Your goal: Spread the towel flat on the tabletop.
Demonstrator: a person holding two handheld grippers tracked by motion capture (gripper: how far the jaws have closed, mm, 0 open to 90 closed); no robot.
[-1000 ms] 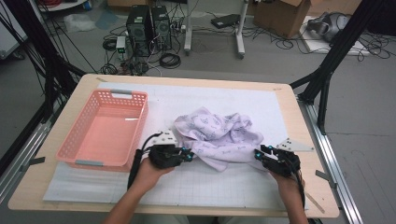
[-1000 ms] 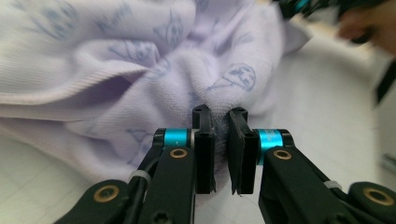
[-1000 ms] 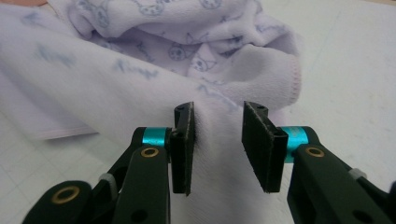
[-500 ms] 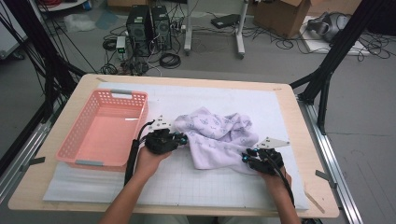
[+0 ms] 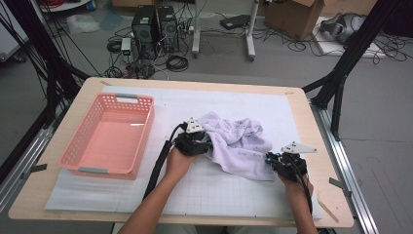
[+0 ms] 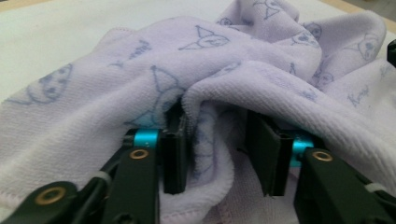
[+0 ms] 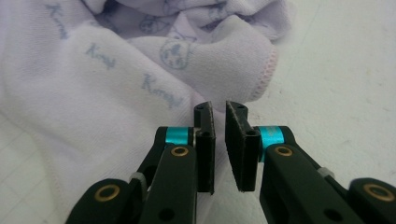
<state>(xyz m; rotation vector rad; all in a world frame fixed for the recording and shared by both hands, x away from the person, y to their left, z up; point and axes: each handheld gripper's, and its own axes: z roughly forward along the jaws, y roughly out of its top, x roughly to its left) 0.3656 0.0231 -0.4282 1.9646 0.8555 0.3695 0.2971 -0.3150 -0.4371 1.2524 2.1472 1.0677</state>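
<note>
We work lavender towel (image 5: 238,144), bunched mid-surface, right of pink basket (image 5: 109,134). Left tongs (image 6: 219,154) apart, just been opening, fold loose between. Right tongs (image 7: 219,140) pinched near shut on towel's near edge. Risk: thin hem slips out when lifted; left fold snags.

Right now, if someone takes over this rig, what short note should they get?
Left gripper: open, jaws just been opening, a towel fold loose between them.
Right gripper: jaws nearly together after closing, then easing slightly, at the towel's near corner; grip unclear.
Towel: crumpled on the mat, right of the basket, which is empty.
Done: nothing finished.
Left: probably spread or fold the towel.
</note>
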